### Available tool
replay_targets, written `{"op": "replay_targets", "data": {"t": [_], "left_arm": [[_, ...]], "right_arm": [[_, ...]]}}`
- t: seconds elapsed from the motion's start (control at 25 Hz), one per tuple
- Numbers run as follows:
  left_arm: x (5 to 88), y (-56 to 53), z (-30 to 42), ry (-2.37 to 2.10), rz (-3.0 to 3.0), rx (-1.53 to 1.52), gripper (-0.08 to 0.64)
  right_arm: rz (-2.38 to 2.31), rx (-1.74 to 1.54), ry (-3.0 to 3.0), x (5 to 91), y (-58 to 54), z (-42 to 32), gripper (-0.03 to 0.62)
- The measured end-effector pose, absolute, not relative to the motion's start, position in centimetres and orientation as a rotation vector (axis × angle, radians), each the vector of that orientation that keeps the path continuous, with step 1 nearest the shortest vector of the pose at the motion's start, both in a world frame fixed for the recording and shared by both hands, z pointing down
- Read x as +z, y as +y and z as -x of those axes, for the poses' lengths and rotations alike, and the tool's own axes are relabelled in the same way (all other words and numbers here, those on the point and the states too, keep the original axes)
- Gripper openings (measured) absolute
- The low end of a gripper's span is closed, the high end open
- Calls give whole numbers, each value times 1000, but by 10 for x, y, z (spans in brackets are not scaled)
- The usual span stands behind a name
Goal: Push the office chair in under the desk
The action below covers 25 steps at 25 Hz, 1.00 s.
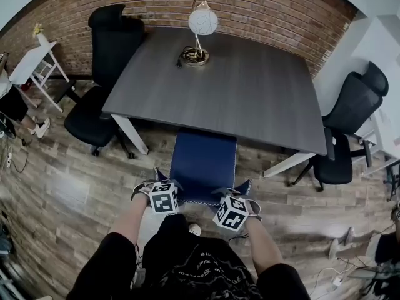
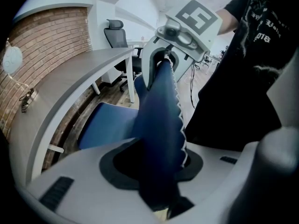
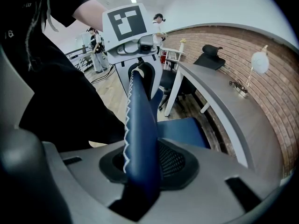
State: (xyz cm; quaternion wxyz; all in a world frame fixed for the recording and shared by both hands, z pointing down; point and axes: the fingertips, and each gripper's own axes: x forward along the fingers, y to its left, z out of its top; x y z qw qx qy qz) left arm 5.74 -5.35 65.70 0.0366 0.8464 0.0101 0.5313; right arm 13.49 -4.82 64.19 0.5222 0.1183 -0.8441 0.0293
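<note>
so the biggest thing here is the wood-plank floor [image 1: 69, 192], brownish and streaky, with a curved red brick wall [image 1: 262, 8] behind everything, then the desk [image 1: 237, 86], a big flat slab with a dark grey wood-grain top on white angled legs, then the chairs: a black high-back one [image 1: 106, 61] tucked at the desk's left corner, another black mesh-looking one [image 1: 347, 124] off to the right, and the actual office chair [image 1: 203, 161], which is blue, smooth padded upholstery, sitting at the near edge of the desk with the front of its seat [image 2: 105, 125] just under the tabletop and its backrest [image 2: 159, 111] sticking out toward the person; that backrest's top edge is thin, a bit curved, with white zigzag stitching running along the seam; now the claws: the left gripper [image 2: 156, 171] has its grey plastic jaws about halfway apart and clamped on the left end of the backrest's top edge, the blue padding fills the gap between them, and the right gripper [image 3: 142, 167] is doing the same on the right end, jaws a touch narrower, pressed on the blue edge from both sides; each view shows the other claw down the far end of that same edge, black-and-white marker cube on top; both point steeply down from the head view; smallest bit is the lamp [image 1: 201, 24] at the far side of the desk, round white globe on a thin metal stem, with a coiled dark cord around its base
</note>
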Motion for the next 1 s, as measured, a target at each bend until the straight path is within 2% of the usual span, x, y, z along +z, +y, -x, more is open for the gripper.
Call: {"op": "replay_targets", "data": {"t": [1.0], "left_arm": [[657, -71, -60, 22, -2601, 1650, 144]], "right_arm": [[-278, 66, -2028, 641, -63, -138, 104]]}}
